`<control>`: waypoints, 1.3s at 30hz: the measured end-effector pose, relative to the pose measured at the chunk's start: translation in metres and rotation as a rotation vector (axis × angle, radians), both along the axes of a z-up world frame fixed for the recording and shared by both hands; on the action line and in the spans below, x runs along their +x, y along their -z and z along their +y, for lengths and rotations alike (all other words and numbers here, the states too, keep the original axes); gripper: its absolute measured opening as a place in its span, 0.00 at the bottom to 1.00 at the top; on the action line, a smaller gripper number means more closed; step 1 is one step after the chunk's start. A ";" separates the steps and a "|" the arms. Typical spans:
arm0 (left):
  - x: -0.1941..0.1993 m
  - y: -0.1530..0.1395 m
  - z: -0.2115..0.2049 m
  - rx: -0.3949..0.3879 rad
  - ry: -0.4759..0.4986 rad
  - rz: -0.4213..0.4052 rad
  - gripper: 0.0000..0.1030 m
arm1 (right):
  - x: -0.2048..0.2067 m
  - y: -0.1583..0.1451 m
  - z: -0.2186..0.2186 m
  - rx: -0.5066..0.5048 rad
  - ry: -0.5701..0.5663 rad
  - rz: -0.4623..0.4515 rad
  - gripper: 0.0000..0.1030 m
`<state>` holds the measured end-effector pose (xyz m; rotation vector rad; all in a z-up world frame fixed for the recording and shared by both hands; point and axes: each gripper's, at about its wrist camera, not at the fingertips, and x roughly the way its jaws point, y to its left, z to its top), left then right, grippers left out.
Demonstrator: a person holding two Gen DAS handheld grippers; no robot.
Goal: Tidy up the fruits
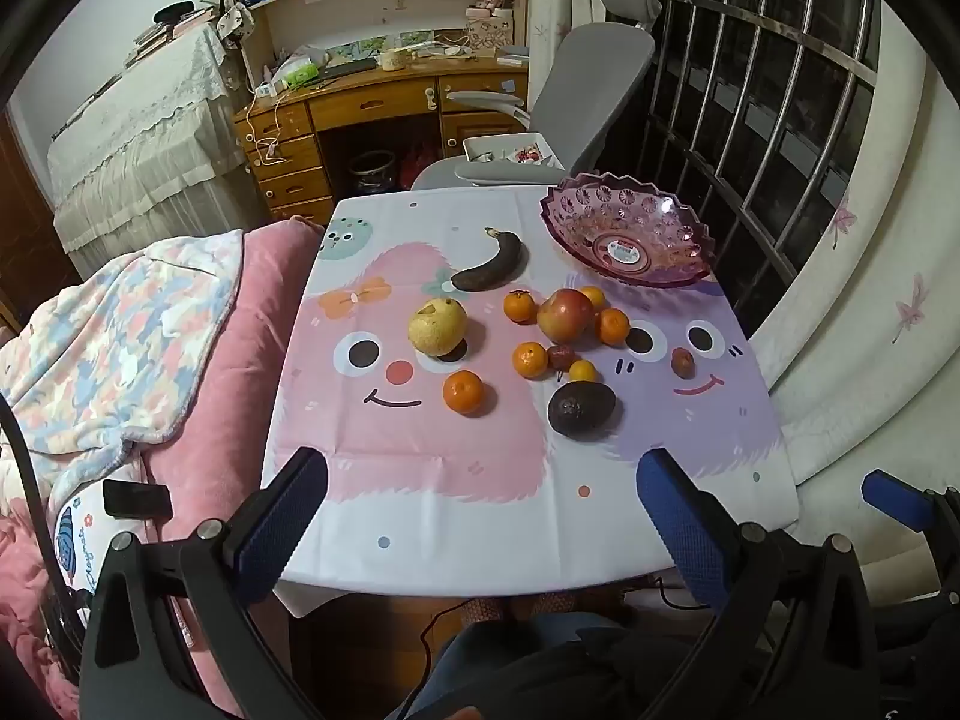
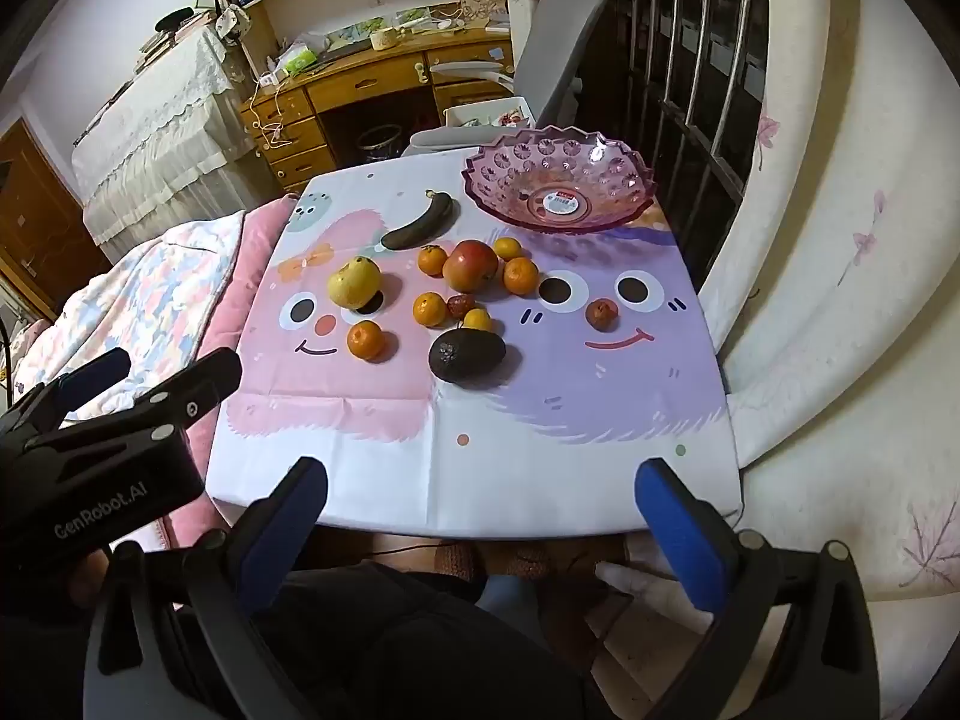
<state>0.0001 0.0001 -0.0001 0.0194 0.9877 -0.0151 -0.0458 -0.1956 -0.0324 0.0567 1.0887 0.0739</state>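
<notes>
The left tool [image 1: 483, 483] hangs above the near edge of the tabletop [image 1: 480, 540], pointing steeply down. Its two blue-padded fingers [image 1: 282, 522] stand wide apart and nothing is between them. The right tool [image 2: 480, 486] hangs just beside it in the same manner, with its fingers [image 2: 684, 534] also spread wide and holding nothing. Both tools are well apart from the fruit.

The tabletop is covered by a cloth [image 1: 420, 456] printed with two smiling cartoon faces, one pink and one purple. All the fruit lies loose on this cloth, toward the middle. A dark, overripe banana [image 1: 492, 261] lies farthest from the tools. Nearer, on the pink side, a yellow pear [image 1: 437, 326] stands, and a mandarin [image 1: 462, 392] lies just in front of it. In the centre, a red apple [image 1: 565, 315] sits with several small mandarins [image 1: 519, 306] close around it, some touching it. A small dark red fruit [image 1: 562, 356] lies just in front of the apple, between two of the mandarins. A dark avocado [image 1: 581, 409] lies nearest to the tools. One more small reddish fruit [image 1: 683, 364] lies alone on the purple face, at the place of its nose.

The pink glass bowl [image 1: 564, 222] stands at the far right corner of the tabletop. It contains no fruit; only a sticker [image 1: 627, 252] shows on its bottom. The bowl is near the apple group but does not touch it.
</notes>
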 end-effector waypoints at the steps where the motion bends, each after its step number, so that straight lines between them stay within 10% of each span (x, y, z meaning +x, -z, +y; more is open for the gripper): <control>1: 0.000 0.000 0.000 -0.002 0.001 -0.001 0.99 | 0.000 0.000 0.000 0.007 -0.001 -0.002 1.00; 39: 0.003 0.005 0.009 -0.019 0.005 0.015 0.99 | 0.012 0.002 0.007 0.005 0.000 -0.016 1.00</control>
